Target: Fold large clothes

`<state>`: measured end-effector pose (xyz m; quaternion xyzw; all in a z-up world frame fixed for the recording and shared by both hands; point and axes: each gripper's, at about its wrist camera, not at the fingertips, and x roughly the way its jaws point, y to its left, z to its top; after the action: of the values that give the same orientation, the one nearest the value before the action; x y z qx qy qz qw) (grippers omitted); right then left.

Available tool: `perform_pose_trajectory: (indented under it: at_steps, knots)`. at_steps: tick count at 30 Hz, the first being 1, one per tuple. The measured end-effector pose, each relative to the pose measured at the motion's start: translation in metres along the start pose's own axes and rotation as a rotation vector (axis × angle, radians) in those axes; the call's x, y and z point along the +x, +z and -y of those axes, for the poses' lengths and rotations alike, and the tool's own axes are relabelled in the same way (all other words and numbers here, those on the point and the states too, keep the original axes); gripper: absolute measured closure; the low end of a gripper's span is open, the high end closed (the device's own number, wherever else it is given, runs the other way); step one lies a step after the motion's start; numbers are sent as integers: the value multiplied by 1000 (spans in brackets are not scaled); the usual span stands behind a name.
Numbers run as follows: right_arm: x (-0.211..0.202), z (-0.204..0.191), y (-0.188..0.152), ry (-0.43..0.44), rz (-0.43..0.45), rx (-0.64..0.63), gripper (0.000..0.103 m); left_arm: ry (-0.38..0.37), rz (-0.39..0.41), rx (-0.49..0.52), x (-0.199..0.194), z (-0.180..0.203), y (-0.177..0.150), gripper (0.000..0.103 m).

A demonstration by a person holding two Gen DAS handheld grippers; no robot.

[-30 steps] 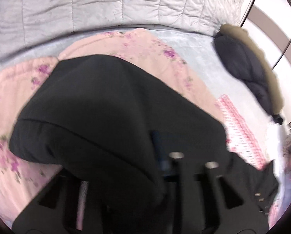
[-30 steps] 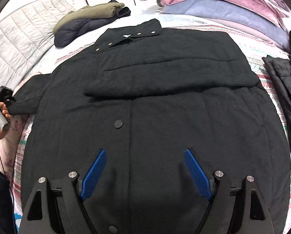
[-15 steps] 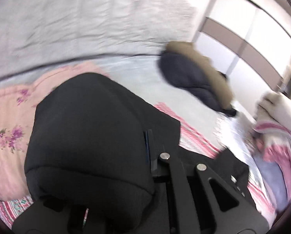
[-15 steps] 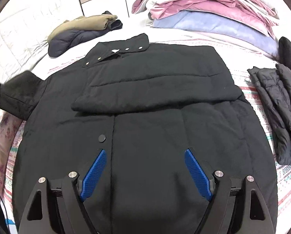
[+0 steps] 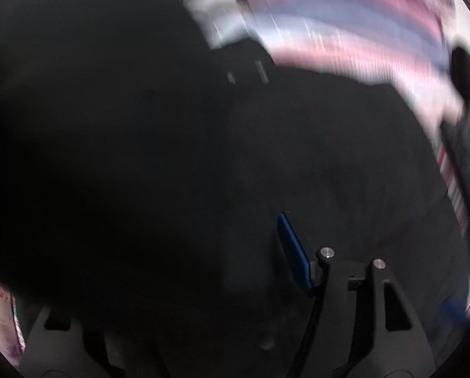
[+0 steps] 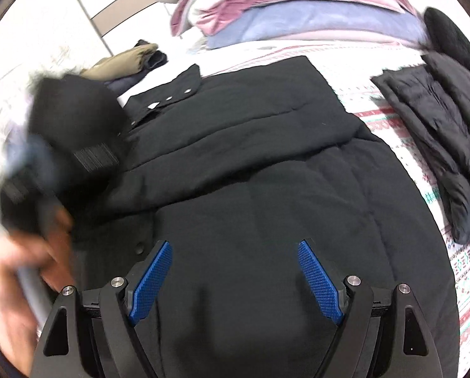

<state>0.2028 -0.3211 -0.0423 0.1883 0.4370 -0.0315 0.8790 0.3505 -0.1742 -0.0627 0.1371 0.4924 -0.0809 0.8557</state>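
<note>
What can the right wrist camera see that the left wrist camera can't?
Only the right wrist view shows the hand holding the left claw's handle, the olive jacket, and the right claw open over the coat. Only the left wrist view shows the left claw's blue pad up close, its jaws just opening. Both show the black coat and the pink and blue bedding pile.

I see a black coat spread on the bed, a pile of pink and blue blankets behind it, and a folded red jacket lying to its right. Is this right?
Not quite. The folded jacket to the right of the black coat is black, not red; the right wrist view shows it. The coat on the bed and the pink and blue blankets behind it are as you say.
</note>
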Motion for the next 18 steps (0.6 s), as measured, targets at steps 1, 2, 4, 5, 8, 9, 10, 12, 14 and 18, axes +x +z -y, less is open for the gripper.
perform_pose_trajectory:
  at_steps: [1, 2, 4, 5, 8, 9, 10, 12, 14, 18]
  knots:
    - [0, 6, 1, 13, -4, 23, 19, 40, 0, 62, 5, 10, -8, 37]
    - [-1, 10, 2, 26, -6, 39, 19, 84, 22, 123, 5, 16, -12, 37]
    - [-2, 18, 4, 59, -14, 71, 19, 223, 95, 300, -5, 31, -24, 37]
    - [-3, 20, 4, 71, -16, 79, 19, 299, 118, 388, -8, 35, -31, 37]
    - [-5, 19, 4, 76, -14, 69, 19, 338, 122, 441, -19, 17, -38, 36]
    - [-5, 18, 4, 74, -13, 65, 19, 315, 109, 398, -23, 2, -36, 35]
    - [-4, 18, 4, 76, -14, 66, 19, 277, 95, 327, -27, -19, -33, 34]
    - [-3, 19, 4, 83, -19, 70, 19, 201, 80, 176, -33, -62, -29, 33]
    - [-2, 19, 3, 86, -22, 72, 19, 127, 76, 24, -37, -102, -25, 32]
    - [1, 18, 3, 84, -27, 67, 19, 8, 129, -155, -48, -157, -32, 32]
